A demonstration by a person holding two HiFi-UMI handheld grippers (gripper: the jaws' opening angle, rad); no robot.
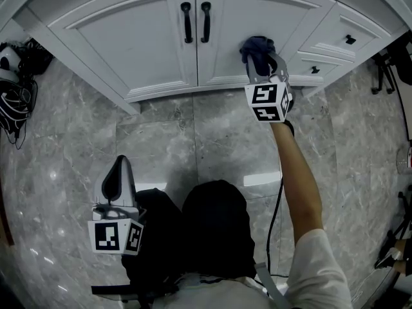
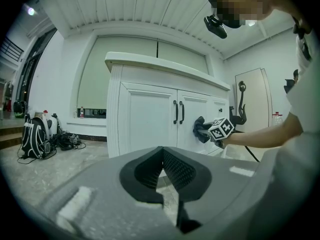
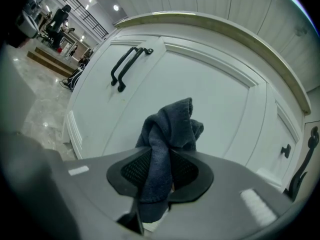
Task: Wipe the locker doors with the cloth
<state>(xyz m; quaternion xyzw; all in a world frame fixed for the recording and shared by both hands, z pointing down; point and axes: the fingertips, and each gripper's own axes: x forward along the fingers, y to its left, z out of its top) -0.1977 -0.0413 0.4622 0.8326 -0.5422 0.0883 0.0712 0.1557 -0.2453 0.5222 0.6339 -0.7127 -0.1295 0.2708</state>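
Observation:
The dark blue cloth (image 1: 256,46) is bunched up and pressed against the right-hand white locker door (image 1: 232,31), below its black handle (image 1: 206,22). My right gripper (image 1: 262,60) is shut on it. In the right gripper view the cloth (image 3: 170,129) sticks up from between the jaws of that gripper (image 3: 160,171), close to the door panel (image 3: 210,99). My left gripper (image 1: 120,169) hangs low over the floor, well short of the left door (image 1: 129,24). The left gripper (image 2: 162,169) has its jaws together with nothing in them.
Drawers with black knobs (image 1: 349,40) sit right of the doors. A backpack and cables (image 1: 16,89) lie on the marble floor at the left. A black stand (image 1: 386,76) is at the right. A black cable (image 1: 277,217) hangs under my right arm.

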